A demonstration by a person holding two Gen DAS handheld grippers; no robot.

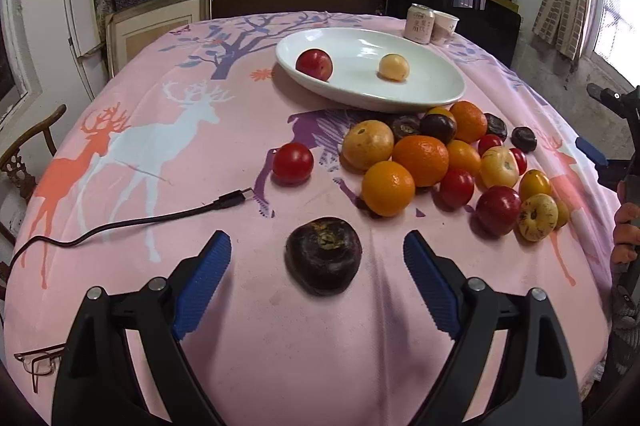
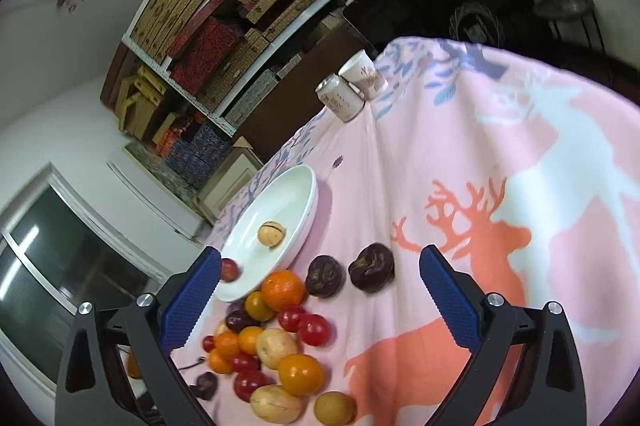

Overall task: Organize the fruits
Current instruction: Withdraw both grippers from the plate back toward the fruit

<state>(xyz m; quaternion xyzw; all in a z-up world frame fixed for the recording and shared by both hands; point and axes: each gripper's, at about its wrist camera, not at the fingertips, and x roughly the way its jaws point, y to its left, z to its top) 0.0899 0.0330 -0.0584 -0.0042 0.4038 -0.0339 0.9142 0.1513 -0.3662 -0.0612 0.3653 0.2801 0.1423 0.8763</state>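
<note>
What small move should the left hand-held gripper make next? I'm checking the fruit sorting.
Probably ease the left hand-held gripper forward and close on the dark fruit. It lies alone on the cloth between open jaws, its pads not yet touching, while the white plate holds only two fruits.

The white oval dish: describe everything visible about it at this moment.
The white oval dish looks like glossy glazed ceramic, shallow, with a raised rim and window reflections on its inside. It sits on the pink deer-print tablecloth toward the far side, in front of a drink can. It holds two fruits lying apart: a red one and a pale yellow one. The loose fruit pile crowds its near rim; no claw touches it.
</note>
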